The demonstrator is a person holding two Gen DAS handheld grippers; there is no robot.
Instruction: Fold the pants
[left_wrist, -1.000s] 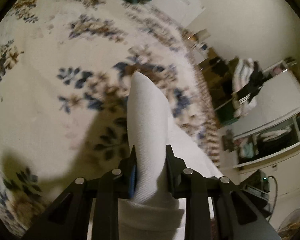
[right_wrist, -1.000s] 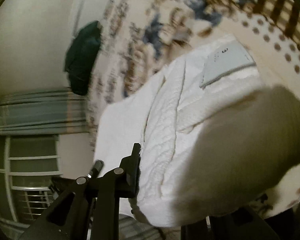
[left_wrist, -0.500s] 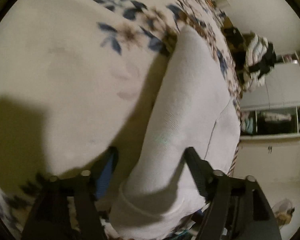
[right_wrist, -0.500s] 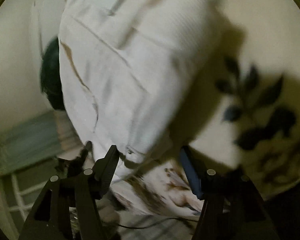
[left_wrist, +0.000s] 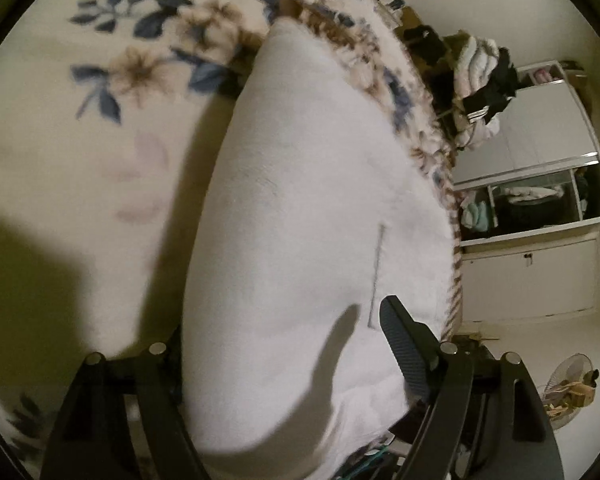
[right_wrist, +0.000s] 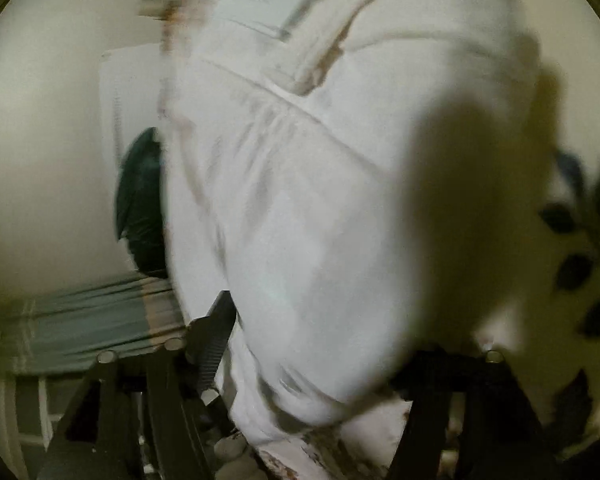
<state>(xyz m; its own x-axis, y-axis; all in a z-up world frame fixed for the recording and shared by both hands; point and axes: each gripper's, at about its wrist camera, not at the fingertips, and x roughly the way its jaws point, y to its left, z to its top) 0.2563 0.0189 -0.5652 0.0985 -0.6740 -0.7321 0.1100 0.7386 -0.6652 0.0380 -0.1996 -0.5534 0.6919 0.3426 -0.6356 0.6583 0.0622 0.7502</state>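
White pants (left_wrist: pixel 300 220) lie on a floral bedspread (left_wrist: pixel 100 140), filling the middle of the left wrist view. My left gripper (left_wrist: pixel 284 340) is open, its jaws wide apart on either side of the cloth; only the right finger (left_wrist: pixel 400 332) shows clearly. In the right wrist view the pants (right_wrist: pixel 320 200) also fill the frame, with a seam and a label near the top. My right gripper (right_wrist: pixel 320 344) is open around the cloth; its left finger (right_wrist: pixel 216 332) shows and the right one is hidden in shadow.
The bed's right edge with a brown patterned border (left_wrist: pixel 452 240) drops to the floor. A wardrobe with clothes (left_wrist: pixel 540 192) stands beyond. A dark green pillow (right_wrist: pixel 140 200) and a teal curtain (right_wrist: pixel 80 320) are at the left of the right wrist view.
Both grippers were shut on the pants a second ago. They lowered the cloth onto the bed and opened; the jaws now stand wide apart.
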